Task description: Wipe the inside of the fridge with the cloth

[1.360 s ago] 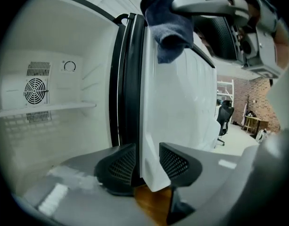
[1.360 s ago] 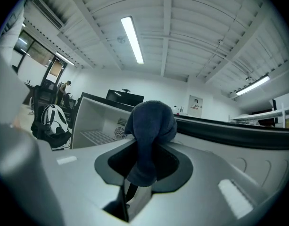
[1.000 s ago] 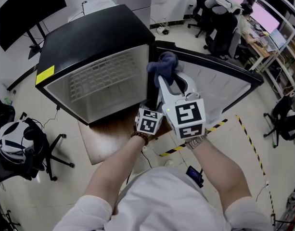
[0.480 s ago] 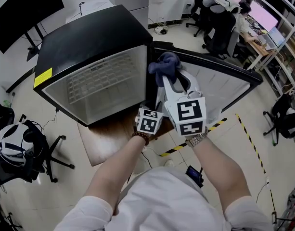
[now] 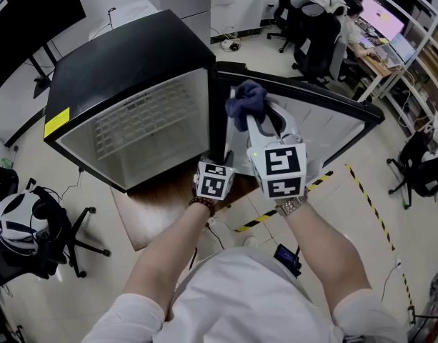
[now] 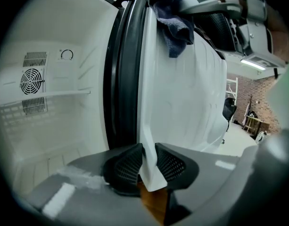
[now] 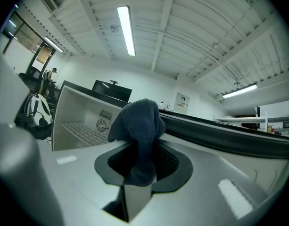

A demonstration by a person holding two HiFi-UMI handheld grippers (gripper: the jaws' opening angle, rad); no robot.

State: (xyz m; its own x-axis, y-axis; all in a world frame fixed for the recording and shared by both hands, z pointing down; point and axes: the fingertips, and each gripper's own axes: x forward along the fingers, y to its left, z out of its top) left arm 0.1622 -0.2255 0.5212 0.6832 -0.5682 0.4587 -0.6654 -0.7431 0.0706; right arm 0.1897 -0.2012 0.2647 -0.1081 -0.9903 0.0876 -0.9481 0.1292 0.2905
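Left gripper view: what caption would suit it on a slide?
Left gripper, jaws just closed on the fridge door edge; right gripper holds a cloth above.

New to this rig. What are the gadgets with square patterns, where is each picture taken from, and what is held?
No robot: a person holds a two-jaw gripper in each hand; the patterned cubes belong to them. One camera sits on the head, looking down; one rides on each gripper. A fridge stands open on a brown board. The left gripper has just been closing its jaws on the edge of the door. The right gripper pinches a dark blue cloth, not yet inside the fridge.
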